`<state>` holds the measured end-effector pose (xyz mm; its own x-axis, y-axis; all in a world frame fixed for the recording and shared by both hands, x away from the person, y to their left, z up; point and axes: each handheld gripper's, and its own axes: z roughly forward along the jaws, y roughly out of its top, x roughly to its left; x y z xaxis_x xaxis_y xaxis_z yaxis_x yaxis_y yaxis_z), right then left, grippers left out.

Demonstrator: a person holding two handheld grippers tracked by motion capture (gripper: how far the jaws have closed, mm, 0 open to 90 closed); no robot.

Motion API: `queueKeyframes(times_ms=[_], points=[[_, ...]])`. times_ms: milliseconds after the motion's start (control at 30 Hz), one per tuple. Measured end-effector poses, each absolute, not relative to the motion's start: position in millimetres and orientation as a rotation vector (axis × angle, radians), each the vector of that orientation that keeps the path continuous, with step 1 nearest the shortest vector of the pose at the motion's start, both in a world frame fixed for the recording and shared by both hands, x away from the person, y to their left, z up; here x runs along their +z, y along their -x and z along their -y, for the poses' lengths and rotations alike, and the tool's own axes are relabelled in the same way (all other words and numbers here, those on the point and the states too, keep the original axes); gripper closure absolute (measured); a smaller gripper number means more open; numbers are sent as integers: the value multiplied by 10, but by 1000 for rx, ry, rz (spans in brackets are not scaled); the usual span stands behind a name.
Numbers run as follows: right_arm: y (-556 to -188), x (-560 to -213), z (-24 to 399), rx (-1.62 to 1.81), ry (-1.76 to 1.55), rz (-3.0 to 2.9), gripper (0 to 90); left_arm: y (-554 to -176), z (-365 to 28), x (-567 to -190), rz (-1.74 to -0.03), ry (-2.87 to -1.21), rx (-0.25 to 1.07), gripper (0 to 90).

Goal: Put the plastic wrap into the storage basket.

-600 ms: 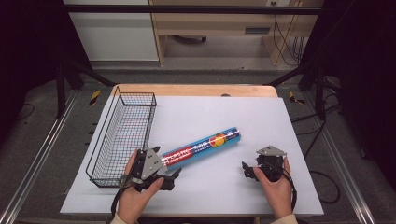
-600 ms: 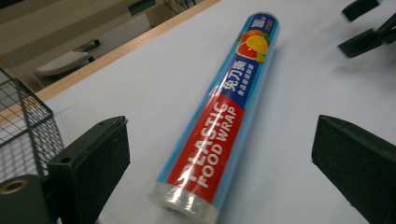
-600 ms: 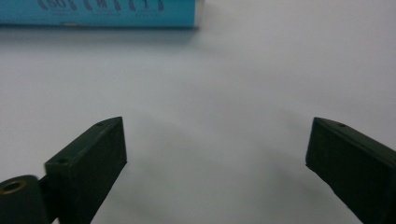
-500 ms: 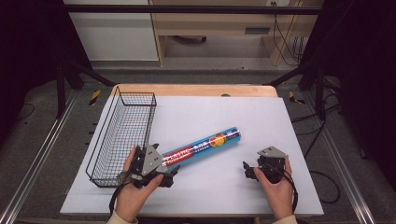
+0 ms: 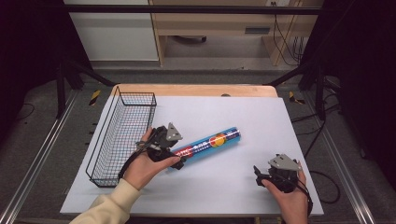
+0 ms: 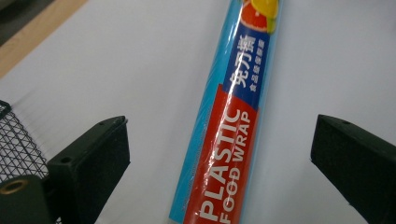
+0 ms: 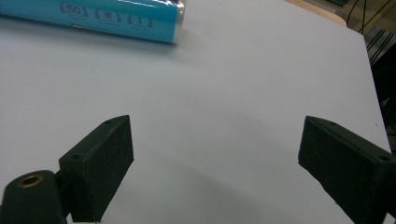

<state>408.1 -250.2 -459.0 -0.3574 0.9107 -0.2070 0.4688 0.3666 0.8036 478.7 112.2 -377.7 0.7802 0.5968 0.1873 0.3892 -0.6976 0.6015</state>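
Wrap roll: a long blue and red tube (image 5: 209, 144) marked "PLASTIC FOOD WRAP", lying flat and aslant on the mat, near the middle, just right of the basket; its lower end sits at the left gripper.
Room: dark at both sides; a pale cabinet (image 5: 112, 32) and a wooden shelf unit (image 5: 219, 28) stand beyond the table, with cables (image 5: 285, 42) hanging at the back right.
Floor: grey, with metal rails (image 5: 42, 154) running along both sides of the table.
Table: wooden top (image 5: 196, 90), its far edge bare beyond the mat.
Mat: white sheet (image 5: 233, 116) covering nearly all the table, plain and smooth.
Basket: black wire tray (image 5: 122, 135), long and narrow, on the left edge of the mat.
Left gripper: (image 5: 180, 161) held in a hand with a cream sleeve, over the roll's near end; in the left gripper view (image 6: 219, 154) the jaws stand spread wide on either side of the roll, with bare mat between each pad and the tube, so nothing is pinched.
Right gripper: (image 5: 259, 175) held low at the mat's near right corner, well apart from the roll; in the right gripper view (image 7: 215, 154) its jaws are spread with bare mat between them, and the roll's far end (image 7: 116, 18) shows at the top left.
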Motion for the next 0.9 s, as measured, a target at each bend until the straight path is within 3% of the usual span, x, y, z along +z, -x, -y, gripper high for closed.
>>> queueKeyframes(times_ms=[133, 333, 567, 700, 867, 900], points=[[-4039, -4527, 2561, 954, -1210, -1891, 178, -4910, -960, -3825, -715, -2527, 493, 51], [-4061, -4545, 2565, 974, -1237, -1892, 172, -5089, -627, -3963, -613, -2796, 376, 69], [-4062, -4547, 2535, 969, -1225, -1906, 168, -5183, -407, -3991, -556, -2937, 387, 95], [-4064, -4552, 2534, 971, -1219, -1912, 167, -5218, -391, -4004, -549, -2919, 392, 94], [-4070, -4551, 2526, 972, -1220, -1912, 167, -5215, -545, -4070, -578, -2603, 409, 108], [-4070, -4551, 2526, 972, -1220, -1912, 167, -5215, -545, -4070, -578, -2603, 409, 101]])
